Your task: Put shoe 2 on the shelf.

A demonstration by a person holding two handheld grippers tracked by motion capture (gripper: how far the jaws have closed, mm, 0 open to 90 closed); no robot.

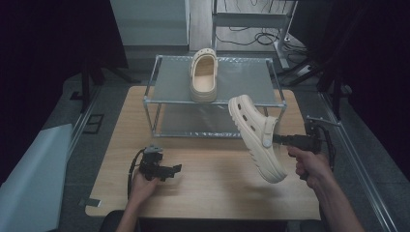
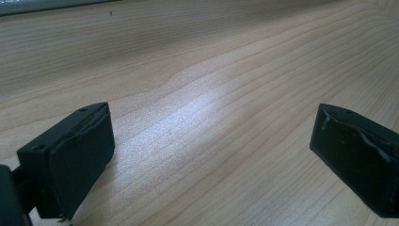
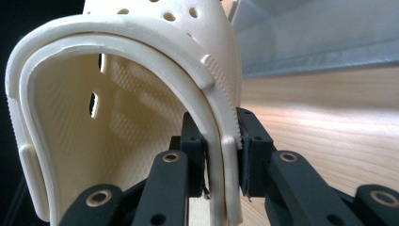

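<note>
Left gripper [image 1: 177,168] low in its hand, jaws wide apart; right gripper [image 1: 276,138] raised, jaws clamped.

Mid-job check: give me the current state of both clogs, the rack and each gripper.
Held clog: off the table, tilted, clamped at its rim.
Second clog: sitting on the rack's top shelf.
Rack: upright at the table's far edge.
Right gripper: shut on the held clog.
Left gripper: open, nothing between its jaws, low over the table.

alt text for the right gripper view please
The right gripper has its black fingers clamped on the side wall of a cream clog, lifted above the wooden table, with a metal shoe rack behind.
</note>
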